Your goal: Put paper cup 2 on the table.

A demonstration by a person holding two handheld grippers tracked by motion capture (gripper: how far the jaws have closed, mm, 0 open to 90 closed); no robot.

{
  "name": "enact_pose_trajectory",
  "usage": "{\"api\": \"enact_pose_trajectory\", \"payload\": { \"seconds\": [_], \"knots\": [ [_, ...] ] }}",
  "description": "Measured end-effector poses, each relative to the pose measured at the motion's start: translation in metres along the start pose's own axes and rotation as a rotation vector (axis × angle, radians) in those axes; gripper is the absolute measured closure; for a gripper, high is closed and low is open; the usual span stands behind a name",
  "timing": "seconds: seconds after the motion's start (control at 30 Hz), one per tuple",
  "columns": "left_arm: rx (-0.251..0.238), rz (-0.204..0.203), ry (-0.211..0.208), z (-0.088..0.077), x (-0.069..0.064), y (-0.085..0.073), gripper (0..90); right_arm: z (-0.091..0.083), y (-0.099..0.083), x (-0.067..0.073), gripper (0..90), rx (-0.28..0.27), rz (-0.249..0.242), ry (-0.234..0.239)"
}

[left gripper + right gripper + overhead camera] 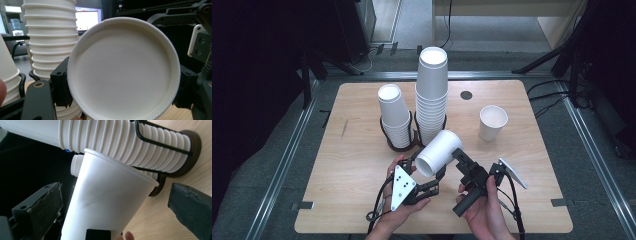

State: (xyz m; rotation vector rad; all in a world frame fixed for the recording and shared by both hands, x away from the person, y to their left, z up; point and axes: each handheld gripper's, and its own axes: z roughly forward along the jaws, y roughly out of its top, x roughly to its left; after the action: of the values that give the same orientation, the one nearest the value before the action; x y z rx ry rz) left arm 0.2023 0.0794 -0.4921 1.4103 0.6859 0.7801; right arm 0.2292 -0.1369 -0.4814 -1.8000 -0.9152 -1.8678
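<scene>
the paper cup (439, 151) is lying tipped on its side in the air above the wooden table (362, 150), in front of the two cup stacks in the wire holder (398, 142).

high view: the left gripper (432, 181) is pinching the cup at its rim, jaws nearly closed on the thin wall. the right gripper (460, 157) is sitting at the cup's base end. a single upright cup (492, 122) is standing well apart to the right.

left gripper view: the cup's open mouth (123, 68) is facing the camera. the narrow rim hold is likely crushing the lip if squeezed harder.

right gripper view: the jaws are standing wide, either side of the cup wall (105, 202), not pressing it. the cup is resting near the tall stack (120, 137); a careless swing is risking knocking that stack over.
</scene>
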Motion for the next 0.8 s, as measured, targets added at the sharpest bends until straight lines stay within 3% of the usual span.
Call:
{"api": "enact_pose_trajectory", "payload": {
  "seconds": [0.2, 0.4, 0.53, 0.8],
  "knots": [
    [-0.006, 0.008, -0.009, 0.001, -0.005, -0.003, 23.3, 0.001, 0.001, -0.004, 0.0, 0.011, 0.107, 0.012],
    [-0.023, 0.029, -0.029, 0.003, -0.013, -0.005, 23.2, 0.003, 0.004, -0.01, 0.4, 0.029, 0.169, 0.026],
    [-0.02, 0.035, -0.04, 0.004, -0.018, -0.007, 23.3, 0.003, 0.006, -0.011, 0.4, 0.032, 0.19, 0.045],
    [-0.012, 0.057, -0.068, 0.004, -0.025, -0.009, 23.2, 0.006, 0.007, -0.017, 0.6, 0.046, 0.216, 0.038]
  ]
}}
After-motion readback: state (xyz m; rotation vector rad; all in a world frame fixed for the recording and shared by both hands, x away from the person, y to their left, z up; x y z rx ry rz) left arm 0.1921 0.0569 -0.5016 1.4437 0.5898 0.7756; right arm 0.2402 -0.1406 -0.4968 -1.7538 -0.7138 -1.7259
